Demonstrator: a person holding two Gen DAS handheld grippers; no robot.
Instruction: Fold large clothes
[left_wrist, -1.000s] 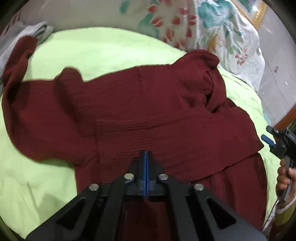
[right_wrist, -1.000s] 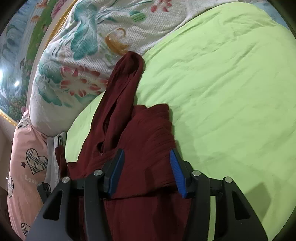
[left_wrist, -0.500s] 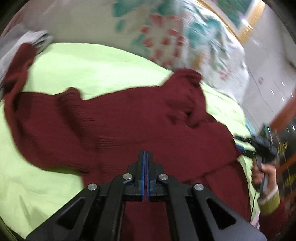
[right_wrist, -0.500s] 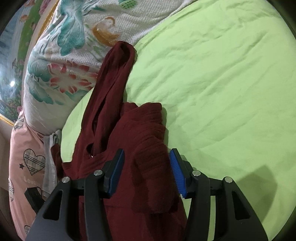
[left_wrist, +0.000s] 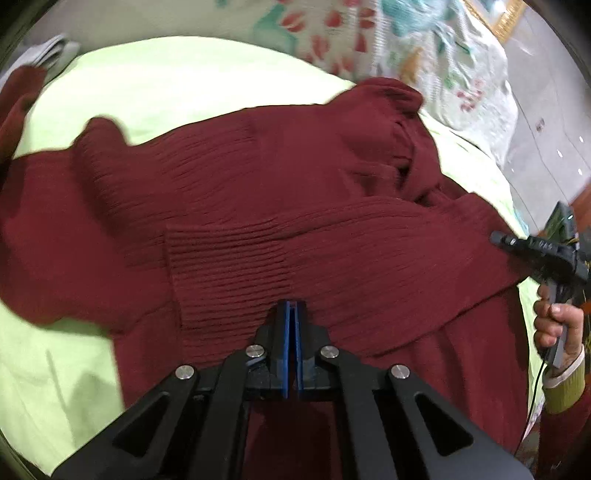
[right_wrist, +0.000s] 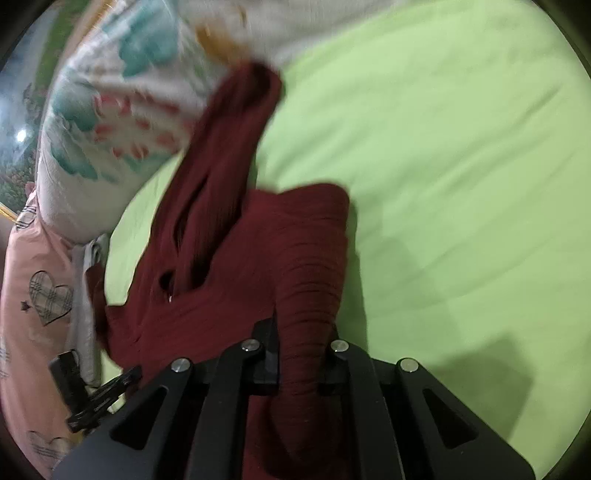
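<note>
A dark red ribbed knit garment (left_wrist: 258, 192) lies spread on a light green bed sheet (left_wrist: 177, 85). A sleeve is folded across its body. My left gripper (left_wrist: 293, 314) is shut, its blue pads together at the sleeve's ribbed cuff; I cannot see cloth between them. My right gripper (right_wrist: 301, 332) is shut on a bunched fold of the garment (right_wrist: 310, 280). It also shows at the right edge of the left wrist view (left_wrist: 532, 247), held by a hand. The hood (right_wrist: 236, 122) stretches toward the pillow.
A floral white pillow (right_wrist: 122, 96) lies at the head of the bed, and shows in the left view (left_wrist: 424, 48) too. A pink cushion with hearts (right_wrist: 33, 295) and grey cloth (right_wrist: 85, 295) lie at the left. Bare green sheet (right_wrist: 461, 166) spreads to the right.
My right gripper has closed from open onto a fold of the garment. The left gripper stayed shut and shifted slightly over the sleeve. The view jolted.
</note>
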